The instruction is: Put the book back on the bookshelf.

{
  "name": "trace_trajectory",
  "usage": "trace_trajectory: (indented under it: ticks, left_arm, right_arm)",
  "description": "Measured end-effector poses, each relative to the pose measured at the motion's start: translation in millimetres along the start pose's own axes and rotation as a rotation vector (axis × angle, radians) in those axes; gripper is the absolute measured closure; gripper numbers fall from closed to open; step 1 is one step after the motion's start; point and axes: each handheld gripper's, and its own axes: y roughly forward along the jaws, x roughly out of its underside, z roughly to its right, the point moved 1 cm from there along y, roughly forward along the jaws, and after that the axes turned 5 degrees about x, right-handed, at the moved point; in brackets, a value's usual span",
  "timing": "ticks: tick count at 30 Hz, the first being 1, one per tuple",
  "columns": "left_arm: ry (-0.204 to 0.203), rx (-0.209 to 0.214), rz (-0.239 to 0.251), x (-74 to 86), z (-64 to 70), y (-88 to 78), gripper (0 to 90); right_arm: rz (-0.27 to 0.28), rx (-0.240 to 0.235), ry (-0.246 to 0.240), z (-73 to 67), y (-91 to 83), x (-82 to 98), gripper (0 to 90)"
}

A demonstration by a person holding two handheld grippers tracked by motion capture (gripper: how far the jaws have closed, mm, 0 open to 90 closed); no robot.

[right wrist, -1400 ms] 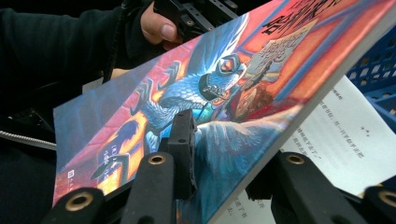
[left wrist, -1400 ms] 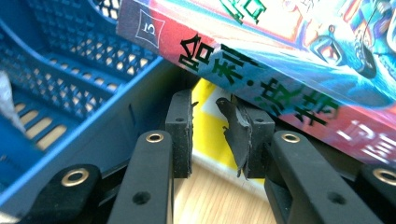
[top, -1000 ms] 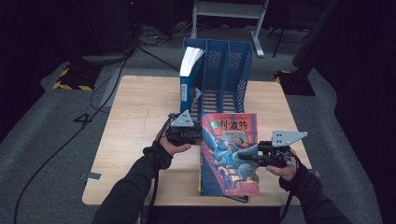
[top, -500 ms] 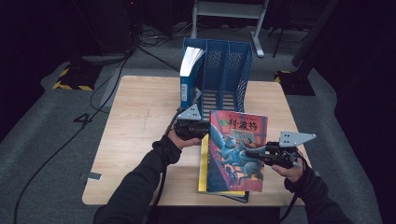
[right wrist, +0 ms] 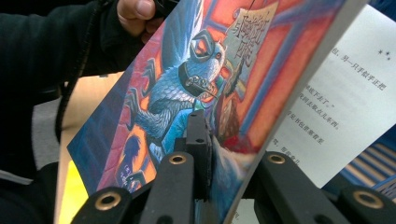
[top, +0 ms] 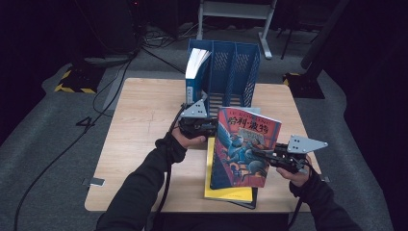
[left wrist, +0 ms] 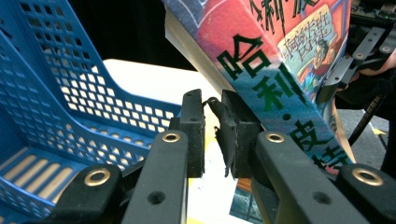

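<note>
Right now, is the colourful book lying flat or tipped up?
Tipped up. The book stands raised off the table, front cover pinched by the right gripper; printed pages show behind the cover.

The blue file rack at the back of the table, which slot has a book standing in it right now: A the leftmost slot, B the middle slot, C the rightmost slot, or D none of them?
A: in the high view the blue file rack has a white-paged book standing upright in its leftmost slot, while the middle and right slots show only bare blue mesh.
</note>
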Motion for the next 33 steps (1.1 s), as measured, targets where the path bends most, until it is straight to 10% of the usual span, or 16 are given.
trace_trajectory:
  ticks: [18, 33]
  left_arm:
    - [0.08, 0.021, 0.052, -21.7, 17.8, -14.9, 81.9]
    - [0.07, -0.106, 0.082, -3.6, 36.1, -29.7, 63.5]
  right_arm:
    - [0.056, 0.079, -0.105, -11.1, 5.2, -7.3, 84.1]
    - [0.074, 0.048, -0.123, -19.8, -2.5, -4.6, 84.2]
